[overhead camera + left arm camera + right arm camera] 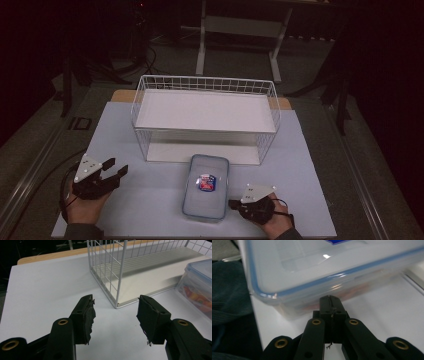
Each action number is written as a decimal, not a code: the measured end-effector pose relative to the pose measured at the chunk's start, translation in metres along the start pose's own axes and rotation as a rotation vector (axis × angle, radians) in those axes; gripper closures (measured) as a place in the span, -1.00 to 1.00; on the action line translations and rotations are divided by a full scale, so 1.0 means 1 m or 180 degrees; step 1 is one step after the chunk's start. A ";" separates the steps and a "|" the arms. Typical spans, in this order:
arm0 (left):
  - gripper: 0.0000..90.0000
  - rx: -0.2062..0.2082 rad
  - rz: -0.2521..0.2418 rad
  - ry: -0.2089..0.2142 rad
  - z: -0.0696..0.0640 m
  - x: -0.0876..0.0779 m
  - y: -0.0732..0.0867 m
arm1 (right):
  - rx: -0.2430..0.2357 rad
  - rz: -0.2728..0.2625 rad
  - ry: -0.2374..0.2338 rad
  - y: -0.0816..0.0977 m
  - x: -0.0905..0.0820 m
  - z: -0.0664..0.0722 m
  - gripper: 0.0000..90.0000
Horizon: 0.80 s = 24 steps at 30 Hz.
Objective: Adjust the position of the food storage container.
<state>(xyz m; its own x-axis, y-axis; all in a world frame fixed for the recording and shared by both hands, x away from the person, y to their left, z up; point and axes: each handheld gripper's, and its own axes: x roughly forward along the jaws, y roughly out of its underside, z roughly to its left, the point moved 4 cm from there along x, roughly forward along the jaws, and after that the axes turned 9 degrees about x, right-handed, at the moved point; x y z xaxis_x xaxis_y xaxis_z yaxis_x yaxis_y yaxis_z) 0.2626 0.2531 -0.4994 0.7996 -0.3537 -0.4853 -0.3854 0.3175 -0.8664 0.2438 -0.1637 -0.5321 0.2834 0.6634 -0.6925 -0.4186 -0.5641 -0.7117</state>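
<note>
Lidded plastic container (206, 187): near centre of white table (150, 200), before wire basket (205, 117); red-blue lid label, unreadable. Right gripper (233, 204), jaws pressed together, tips at its right side wall. Left gripper (119, 168), jaws spread, well apart at left.

No legible text anywhere. Red-and-blue label (206, 182) on clear plastic lidded container (192, 207), too small and blurred to read.
</note>
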 end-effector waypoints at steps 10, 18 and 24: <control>0.03 -0.0019 -0.0007 0.0006 0.000 -0.001 0.001 | -0.0225 -0.0098 -0.0268 -0.027 0.038 0.043 0.99; 0.06 0.0010 0.0023 0.0061 -0.002 0.001 0.002 | -0.0188 -0.0299 -0.0217 -0.049 0.068 0.059 0.99; 0.11 0.0101 0.0039 0.0138 -0.011 -0.003 0.003 | -0.0134 -0.0478 -0.0248 -0.060 0.056 0.055 0.99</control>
<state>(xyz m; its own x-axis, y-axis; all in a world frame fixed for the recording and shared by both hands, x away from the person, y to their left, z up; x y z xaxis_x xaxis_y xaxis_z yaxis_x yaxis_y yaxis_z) 0.2538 0.2458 -0.5015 0.7740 -0.3872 -0.5010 -0.3797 0.3494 -0.8566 0.2373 -0.0656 -0.5212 0.2716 0.7770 -0.5679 -0.3395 -0.4748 -0.8120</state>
